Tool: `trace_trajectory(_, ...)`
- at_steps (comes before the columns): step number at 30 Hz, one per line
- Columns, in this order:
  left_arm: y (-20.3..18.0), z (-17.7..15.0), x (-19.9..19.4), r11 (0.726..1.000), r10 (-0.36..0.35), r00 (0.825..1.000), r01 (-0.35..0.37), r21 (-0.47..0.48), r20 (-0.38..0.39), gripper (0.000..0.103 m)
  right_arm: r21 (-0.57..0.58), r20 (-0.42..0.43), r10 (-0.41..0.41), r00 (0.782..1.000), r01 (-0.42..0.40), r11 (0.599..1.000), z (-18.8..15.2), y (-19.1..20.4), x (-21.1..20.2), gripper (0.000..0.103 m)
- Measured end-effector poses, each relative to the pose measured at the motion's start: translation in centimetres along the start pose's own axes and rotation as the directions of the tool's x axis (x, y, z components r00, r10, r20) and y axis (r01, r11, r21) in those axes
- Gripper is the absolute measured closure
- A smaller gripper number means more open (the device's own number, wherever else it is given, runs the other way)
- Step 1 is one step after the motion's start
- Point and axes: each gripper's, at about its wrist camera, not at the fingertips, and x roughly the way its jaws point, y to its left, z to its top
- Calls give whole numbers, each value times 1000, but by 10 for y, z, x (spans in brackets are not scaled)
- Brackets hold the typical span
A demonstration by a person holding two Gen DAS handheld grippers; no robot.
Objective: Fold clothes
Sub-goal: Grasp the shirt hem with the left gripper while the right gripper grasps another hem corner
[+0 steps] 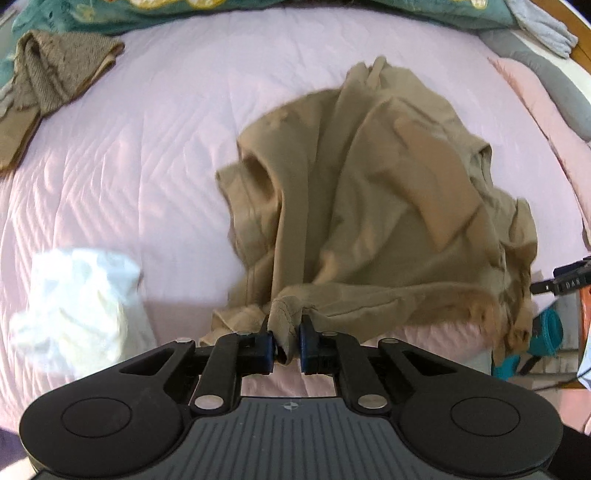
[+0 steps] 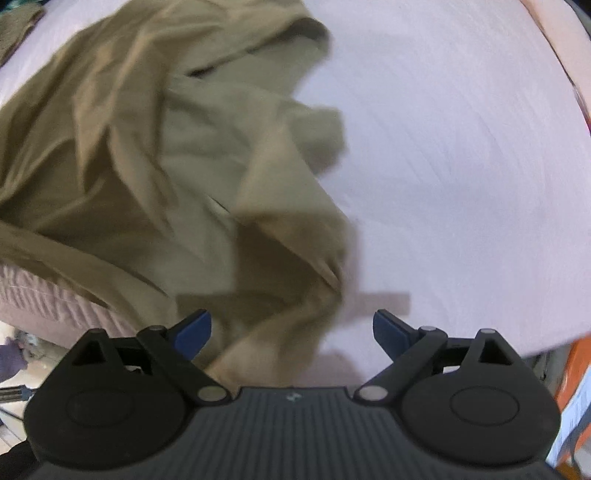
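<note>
A crumpled khaki garment (image 1: 369, 206) lies on the pale pink quilted bed (image 1: 155, 155). My left gripper (image 1: 287, 339) is shut on a hemmed corner of it, and the cloth pulls up taut from the bed toward the blue pads (image 1: 269, 350). In the right wrist view the same khaki garment (image 2: 155, 155) spreads over the left half, blurred by motion. My right gripper (image 2: 291, 332) stands open above it, blue fingertips (image 2: 195, 328) wide apart, with a fold of the cloth hanging between them but not pinched.
A white crumpled cloth (image 1: 77, 306) lies at the bed's near left. A brown knitted garment (image 1: 55, 70) sits at the far left by a teal blanket (image 1: 258, 14). Grey and pink pillows (image 1: 554, 96) line the right side. The bed's edge drops off at the near right (image 1: 546, 332).
</note>
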Motion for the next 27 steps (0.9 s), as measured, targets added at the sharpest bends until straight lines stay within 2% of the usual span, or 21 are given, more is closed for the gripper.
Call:
trace_trajectory(4,0,-5,-1,1000,12,1000,-12,1,-14,91,73,-20,-12,1000,13,997,-9,-14,8,6)
trace_trajectory(9,-11,0,2,1000,12,1000,-11,22,-8,91,171,-32,28,999,-22,985,-11,-13,28,5)
trace_trajectory(12,-15,-1,4,1000,14,1000,-14,26,-12,91,145,-35,35,999,-29,989,-9,0,44,5)
trace_trajectory(15,-15,-2,3,1000,13,1000,-13,18,-11,91,89,-53,-5,999,10,996,-10,14,62,0)
trace_trajectory(27,-10,-4,5,1000,-2,1000,2,-15,6,91,99,-94,-12,995,21,995,-2,15,68,0)
